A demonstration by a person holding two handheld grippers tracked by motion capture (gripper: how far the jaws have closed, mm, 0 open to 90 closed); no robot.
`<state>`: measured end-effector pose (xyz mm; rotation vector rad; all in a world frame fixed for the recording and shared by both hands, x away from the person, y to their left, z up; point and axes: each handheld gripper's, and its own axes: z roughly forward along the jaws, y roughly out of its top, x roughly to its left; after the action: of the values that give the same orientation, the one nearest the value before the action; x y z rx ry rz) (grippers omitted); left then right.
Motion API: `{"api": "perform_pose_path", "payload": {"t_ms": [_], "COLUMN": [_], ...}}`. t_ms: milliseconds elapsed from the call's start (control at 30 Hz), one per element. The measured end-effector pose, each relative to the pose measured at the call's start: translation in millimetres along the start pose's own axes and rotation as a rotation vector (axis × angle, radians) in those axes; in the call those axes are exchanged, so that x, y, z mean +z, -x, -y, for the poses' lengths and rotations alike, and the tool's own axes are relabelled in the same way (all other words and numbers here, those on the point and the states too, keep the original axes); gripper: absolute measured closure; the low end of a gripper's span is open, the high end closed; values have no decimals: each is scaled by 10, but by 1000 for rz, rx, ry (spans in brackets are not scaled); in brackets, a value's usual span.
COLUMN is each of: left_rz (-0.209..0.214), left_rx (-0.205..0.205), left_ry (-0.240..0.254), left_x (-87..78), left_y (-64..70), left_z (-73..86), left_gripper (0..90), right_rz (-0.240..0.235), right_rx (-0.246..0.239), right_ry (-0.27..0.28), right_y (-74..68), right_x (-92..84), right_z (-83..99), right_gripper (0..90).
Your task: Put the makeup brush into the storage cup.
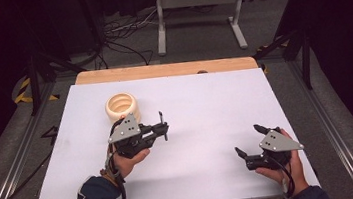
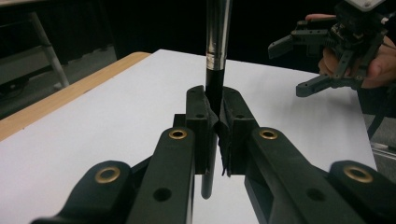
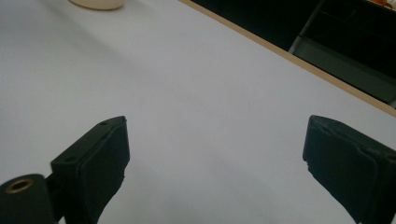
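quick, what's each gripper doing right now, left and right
Left gripper: closed on a slim black and silver rod, held upright.
Right gripper: open, nothing between its jaws, over the white table.

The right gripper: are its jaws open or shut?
Open. The right gripper has its two black jaws standing far apart in its own view, with bare white table between them and nothing held.

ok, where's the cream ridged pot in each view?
High view: the cream ridged pot stands left of centre on the white board, just behind the left gripper.
Left gripper view: not in it.
Right gripper view: its base is cut off by the top edge, left.
Shared landmark: the board's wooden far edge, in all three views.
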<state>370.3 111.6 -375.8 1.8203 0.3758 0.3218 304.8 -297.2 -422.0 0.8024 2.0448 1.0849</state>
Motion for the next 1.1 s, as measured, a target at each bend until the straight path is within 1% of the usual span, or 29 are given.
{"api": "perform_pose_path", "payload": {"t_ms": [67,100,133,167,200,300,333,367,400,433,567,600,667,700,933,1100], "left_rz": [-4,-13,-15,-15,-20,-30,-40,-40,-49,-51,-81,-86,-93,-113,-177,-223], "left_rx": [-7,4,-5,-5,5,-3,3,3,2,8,9,2,9,1,-7,1], "left_ry": [4,4,6,6,8,13,15,15,19,15,33,41,45,57,76,57], "left_x": [-28,-40,-53,-53,-80,-116,-162,-162,-179,-195,-305,-333,-359,-424,-593,-645], "left_y": [-18,-30,-35,-35,-61,-78,-106,-106,-113,-124,-206,-224,-248,-295,-461,-584], "left_z": [-6,-11,-15,-15,-26,-39,-53,-53,-60,-68,-105,-113,-123,-144,-230,-272], "left_gripper": [834,834,834,834,834,834,834,834,834,834,834,834,834,834,834,834], "right_rz": [-4,-1,2,-1,-5,-10,-12,-12,-16,-16,-19,-18,-19,-19,-19,-22], "right_rx": [7,2,-2,-5,-3,-6,-3,-3,-5,-5,-10,-11,-11,-9,-6,-5], "right_ry": [0,-2,-8,-9,-11,-9,-8,-8,-9,-9,-12,-12,-14,-16,-23,-23], "right_y": [3,0,-4,-5,-8,-19,-22,-22,-27,-27,-35,-35,-36,-37,-38,-37], "right_x": [-1,2,6,12,17,30,35,35,42,42,54,56,60,64,76,78], "right_z": [17,24,28,30,31,34,36,36,35,35,36,38,40,41,48,51], "right_gripper": [79,80,80,80,80,80,81,81,81,81,81,81,81,82,82,82]}}
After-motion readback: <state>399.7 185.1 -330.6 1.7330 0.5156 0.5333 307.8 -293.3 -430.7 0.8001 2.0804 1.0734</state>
